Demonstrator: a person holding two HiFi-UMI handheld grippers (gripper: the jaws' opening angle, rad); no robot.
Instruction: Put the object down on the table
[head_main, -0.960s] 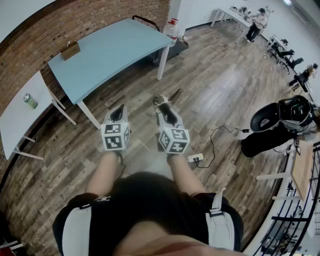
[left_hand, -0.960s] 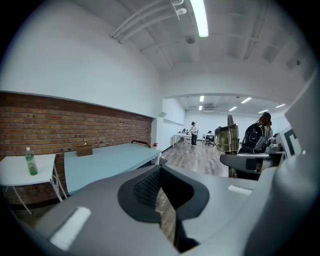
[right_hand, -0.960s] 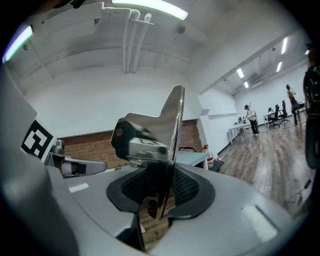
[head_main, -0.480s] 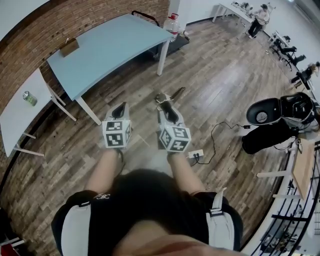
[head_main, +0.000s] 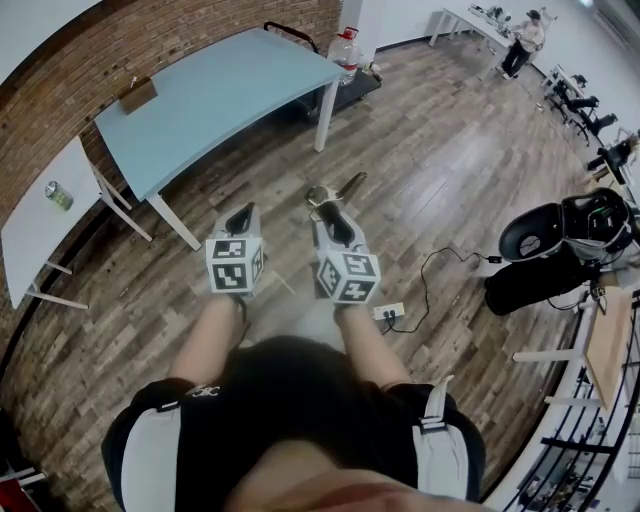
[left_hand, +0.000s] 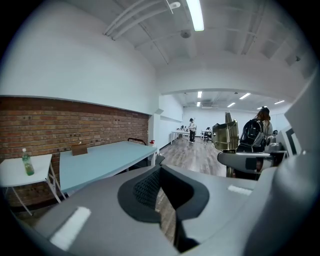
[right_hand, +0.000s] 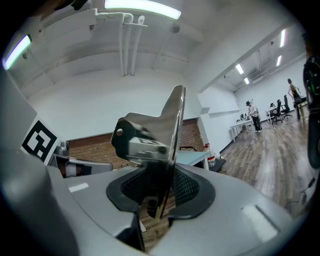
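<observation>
Shiny metal object (right_hand: 156, 131) clamped in the right claw (right_hand: 159, 192), held over the wooden floor (head_main: 450, 170), near side of the pale blue worktop (head_main: 220, 95) at far left, left claw (left_hand: 162, 195) alongside, slightly apart, nothing between.

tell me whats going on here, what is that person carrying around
A person stands on the wooden floor with a gripper in each hand. The right gripper is clamped on a shiny metal tool, held out in front. The left gripper is empty, its jaws slightly apart. The light blue table lies ahead to the left; the tool is not over it yet, so nothing has been put down.
</observation>
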